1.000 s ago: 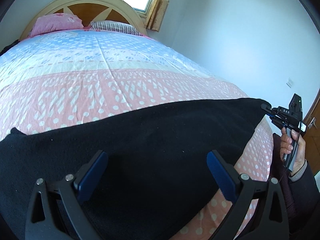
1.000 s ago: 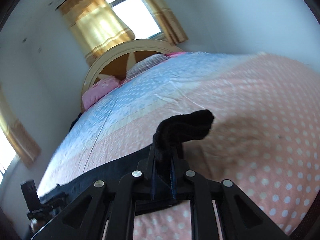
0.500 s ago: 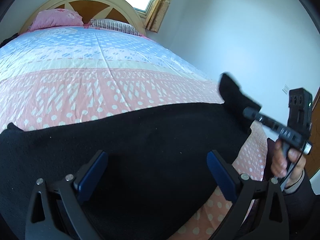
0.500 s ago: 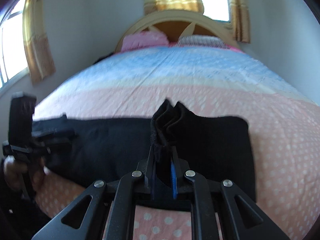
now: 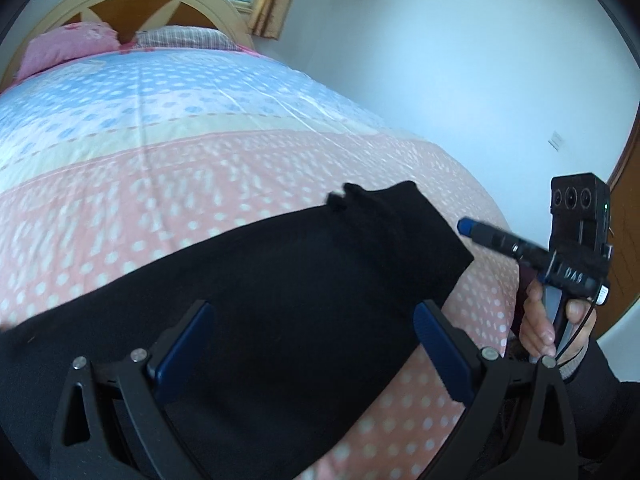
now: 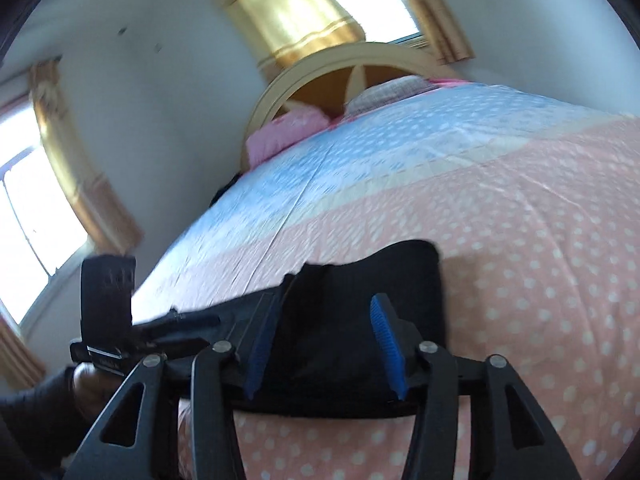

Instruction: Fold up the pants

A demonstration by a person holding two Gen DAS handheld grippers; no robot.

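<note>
Black pants (image 5: 304, 272) lie across the foot of the bed, their right end doubled back and bunched (image 5: 380, 208). My left gripper (image 5: 312, 344) hovers just above the cloth, open, its blue pads (image 5: 184, 344) wide apart with nothing pinched between them. In the right wrist view the same pants (image 6: 360, 280) lie beyond my right gripper (image 6: 324, 340). Its jaws are opening and the pads (image 6: 386, 340) press on nothing. From the left wrist view my right gripper (image 5: 466, 227) points at the folded end, just off its edge, carried by a hand (image 5: 538, 320). The left gripper (image 6: 192, 322) appears at the far left.
The bed (image 5: 200, 152) has a pink, cream and blue dotted cover, with pillows (image 5: 72, 46) and a curved headboard (image 6: 320, 76) at the far end. A white wall (image 5: 460, 80) runs along the right side. Curtained windows (image 6: 304, 0) stand behind and to the left.
My right gripper carried the pants' end up and over to the left, then opened and let it go. That end now rests on the bed, doubled back. The left gripper stayed open.
</note>
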